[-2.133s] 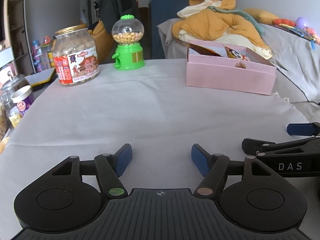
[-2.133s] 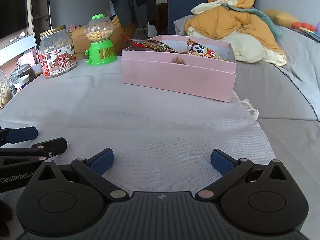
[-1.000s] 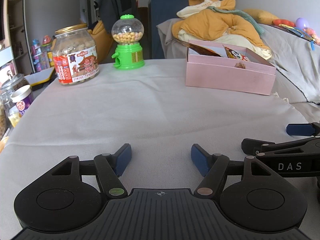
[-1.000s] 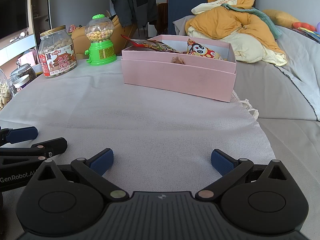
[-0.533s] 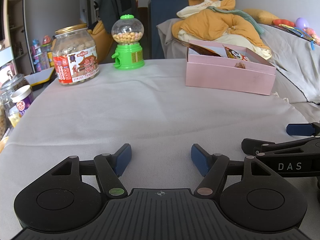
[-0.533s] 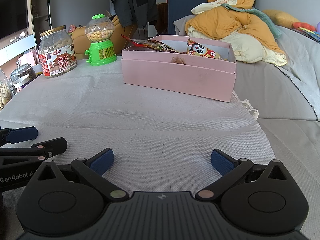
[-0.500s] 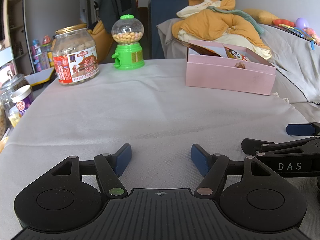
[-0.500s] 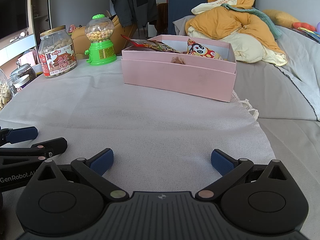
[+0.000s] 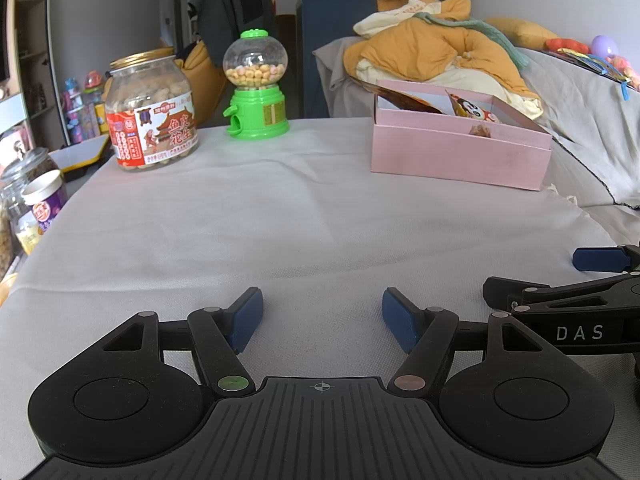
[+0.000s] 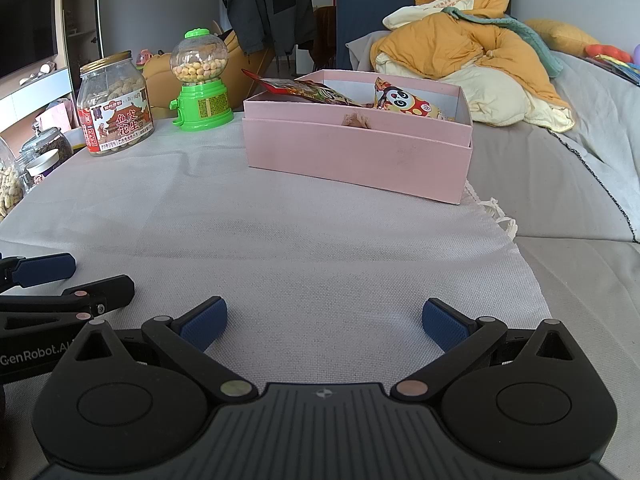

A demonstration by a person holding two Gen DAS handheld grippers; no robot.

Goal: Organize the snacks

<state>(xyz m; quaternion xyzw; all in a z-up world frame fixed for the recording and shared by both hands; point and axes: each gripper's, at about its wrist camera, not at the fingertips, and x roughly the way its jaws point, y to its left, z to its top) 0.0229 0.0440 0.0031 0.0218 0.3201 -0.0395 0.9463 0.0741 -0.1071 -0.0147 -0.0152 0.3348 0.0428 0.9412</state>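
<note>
A pink box (image 9: 460, 152) (image 10: 356, 152) stands on the white cloth at the far right, holding a panda snack packet (image 10: 404, 102), a dark red packet (image 10: 304, 90) and a small brown piece (image 10: 356, 120). A peanut jar (image 9: 150, 120) (image 10: 114, 108) and a green candy dispenser (image 9: 256, 88) (image 10: 200, 86) stand at the far left. My left gripper (image 9: 322, 316) rests low over the near cloth, open, nothing between its blue pads. My right gripper (image 10: 324, 322) sits beside it, open wide and empty. Each gripper shows at the edge of the other's view.
Glass jars and a small purple-labelled tub (image 9: 44, 208) crowd the table's left edge. A grey sofa (image 10: 580, 168) with a heap of orange and cream blankets (image 10: 460, 48) lies to the right and behind the box. The cloth's fringed edge (image 10: 496, 212) ends near the box.
</note>
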